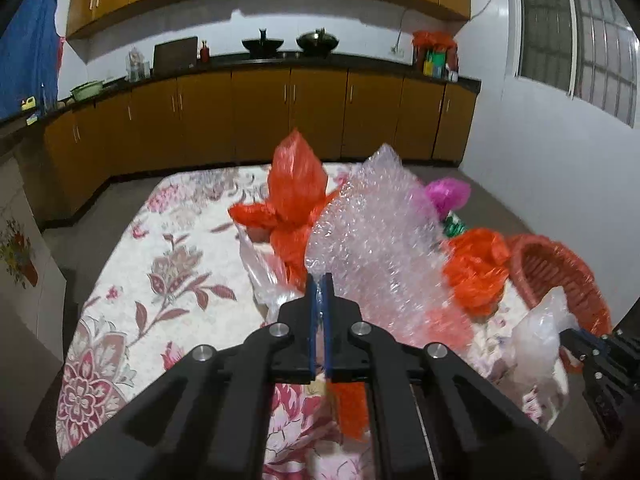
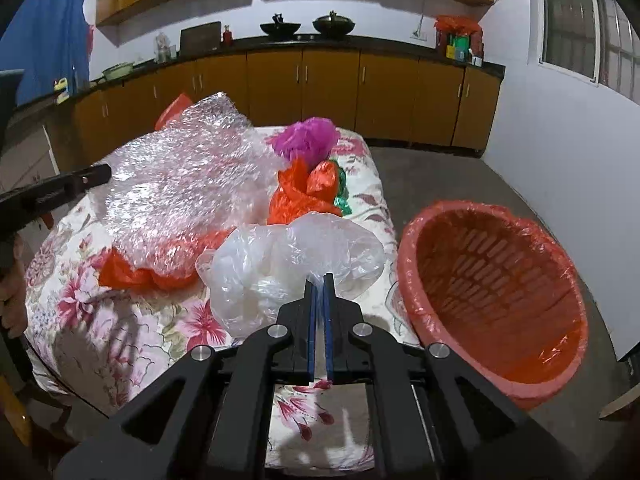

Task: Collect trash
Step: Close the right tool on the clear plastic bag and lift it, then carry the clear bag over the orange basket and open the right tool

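My left gripper (image 1: 320,280) is shut on the edge of a large sheet of bubble wrap (image 1: 372,232), which stands raised over the floral table; in the right wrist view the left gripper (image 2: 96,176) holds the bubble wrap (image 2: 180,184) at its left edge. My right gripper (image 2: 319,280) is shut on a crumpled clear plastic bag (image 2: 288,264) near the table's right edge. An orange-lined red basket (image 2: 496,292) stands beside the table to the right, tilted toward me. The right gripper (image 1: 576,340) and its clear bag (image 1: 536,340) also show at the right in the left wrist view.
Orange plastic bags (image 1: 296,188) (image 2: 304,192), a magenta bag (image 2: 306,138) and a green wrapper (image 2: 342,196) lie on the flowered tablecloth (image 1: 160,260). Another orange bag (image 2: 132,276) sits under the wrap. Brown kitchen cabinets (image 1: 260,116) line the far wall.
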Tool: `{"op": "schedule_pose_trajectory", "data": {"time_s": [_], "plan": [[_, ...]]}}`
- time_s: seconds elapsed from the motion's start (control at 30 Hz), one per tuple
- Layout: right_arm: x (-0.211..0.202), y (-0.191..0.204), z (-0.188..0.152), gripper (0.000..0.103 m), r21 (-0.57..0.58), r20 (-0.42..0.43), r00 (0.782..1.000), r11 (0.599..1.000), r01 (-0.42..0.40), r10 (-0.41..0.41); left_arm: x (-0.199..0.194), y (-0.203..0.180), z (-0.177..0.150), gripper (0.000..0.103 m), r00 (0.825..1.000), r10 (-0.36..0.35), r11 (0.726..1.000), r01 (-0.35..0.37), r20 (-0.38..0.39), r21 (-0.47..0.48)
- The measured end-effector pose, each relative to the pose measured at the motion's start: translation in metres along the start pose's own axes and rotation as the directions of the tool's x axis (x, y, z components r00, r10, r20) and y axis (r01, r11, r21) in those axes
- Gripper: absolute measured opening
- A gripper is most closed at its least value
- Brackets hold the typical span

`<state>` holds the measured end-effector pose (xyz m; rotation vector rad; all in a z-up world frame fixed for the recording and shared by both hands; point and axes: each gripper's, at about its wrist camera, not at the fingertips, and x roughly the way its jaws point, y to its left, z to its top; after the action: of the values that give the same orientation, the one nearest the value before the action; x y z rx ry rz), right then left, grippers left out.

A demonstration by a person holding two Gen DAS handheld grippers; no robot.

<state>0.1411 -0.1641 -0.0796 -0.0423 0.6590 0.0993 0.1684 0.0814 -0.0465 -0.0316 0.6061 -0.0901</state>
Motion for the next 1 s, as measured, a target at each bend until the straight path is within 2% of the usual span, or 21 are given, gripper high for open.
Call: {"op": "schedule_pose_trajectory", "data": {"time_s": [0.23, 0.5, 0.8, 1.0], "plan": [[-0.018, -0.012, 0.011, 0.004, 0.022, 0.05, 0.999, 1.0, 0.013, -0.014, -0.031, -0.013, 0.016, 0.004, 0.997, -0.029, 1.0, 0.029, 0.071, -0.001], [-0.038, -0.044, 0.017, 0.004, 0.089, 0.089, 0.992, 0.993, 0.083, -0.091, -0.063, -0.045, 0.029, 0.004, 0.985, -0.094, 0.995, 0.09, 0.143, 0.033], [-0.052, -0.088, 0.017, 0.004, 0.187, 0.099, 0.975, 0.966, 0.176, -0.197, -0.081, -0.085, 0.04, 0.004, 0.965, -0.192, 0.981, 0.184, 0.18, 0.059], [-0.059, -0.118, 0.015, 0.004, 0.253, 0.092, 0.959, 0.938, 0.238, -0.269, -0.073, -0.114, 0.04, 0.004, 0.955, -0.243, 0.97, 0.233, 0.171, 0.075]]}}
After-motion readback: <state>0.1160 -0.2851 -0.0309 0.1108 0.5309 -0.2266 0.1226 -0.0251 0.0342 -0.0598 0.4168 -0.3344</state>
